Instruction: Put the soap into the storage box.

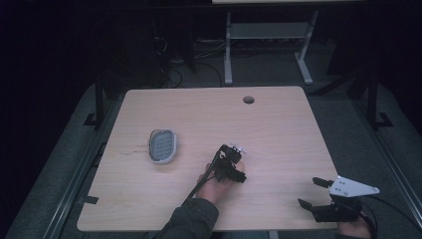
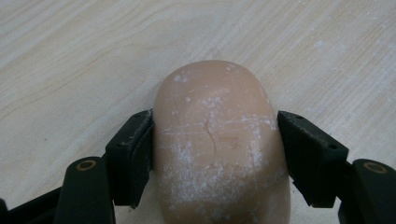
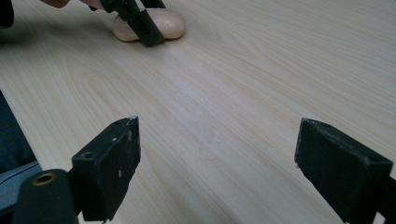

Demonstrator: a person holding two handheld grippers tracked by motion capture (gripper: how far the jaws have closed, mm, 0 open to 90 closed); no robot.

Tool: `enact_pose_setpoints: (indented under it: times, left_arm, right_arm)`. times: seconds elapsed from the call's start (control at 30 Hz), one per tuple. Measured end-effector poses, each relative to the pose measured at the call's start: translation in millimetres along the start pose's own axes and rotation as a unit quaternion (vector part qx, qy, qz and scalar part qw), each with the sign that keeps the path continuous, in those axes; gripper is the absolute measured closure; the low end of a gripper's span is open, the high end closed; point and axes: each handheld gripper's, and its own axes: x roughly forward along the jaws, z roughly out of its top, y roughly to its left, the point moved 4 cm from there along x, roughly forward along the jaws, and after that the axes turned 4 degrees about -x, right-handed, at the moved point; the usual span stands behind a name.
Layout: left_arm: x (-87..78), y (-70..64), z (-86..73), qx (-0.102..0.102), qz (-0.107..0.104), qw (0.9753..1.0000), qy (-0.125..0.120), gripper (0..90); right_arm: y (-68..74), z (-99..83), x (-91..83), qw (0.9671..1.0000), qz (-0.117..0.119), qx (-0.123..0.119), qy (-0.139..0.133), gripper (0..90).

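1. A bar of soap, pale and dusted with white residue, lies on the wooden counter just right of centre in the high view, with the left gripper lowered over it.
2. In the left gripper view the jaws stand on either side of the bar, the left pad touching its flank and the right pad close against the other; the grasp looks made or very nearly made, though the bar rests on the wood and is not yet lifted.
3. The grey soap dish sits empty at centre left of the high view, well apart from the soap, so the carry and the placing appear to remain.
4. The right gripper waits at the lower right edge of the counter, its jaws spread wide and holding nothing, with the soap far off at the upper left of its own view.
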Motion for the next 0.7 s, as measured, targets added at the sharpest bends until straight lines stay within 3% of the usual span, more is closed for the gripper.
enact_pose_setpoints:
  times: [0.17,0.47,0.7]
  left_arm:
    - [-1.2,1.3,0.2,-0.008,-0.015,0.9999,0.001,31.1]
    - [-1.3,1.1,-0.6,-0.002,-0.004,1.0,0.004,31.5]
    - [-2.5,3.9,-0.8,-0.012,-0.005,0.9999,0.011,31.8]
  right_arm:
    - [-0.3,0.1,-0.1,1.0,-0.001,0.0,0.0,13.8]
    - [-0.5,0.1,-0.4,1.0,-0.002,-0.001,-0.001,13.8]
    - [-0.8,0.0,-0.5,1.0,-0.003,-0.001,-0.001,13.8]
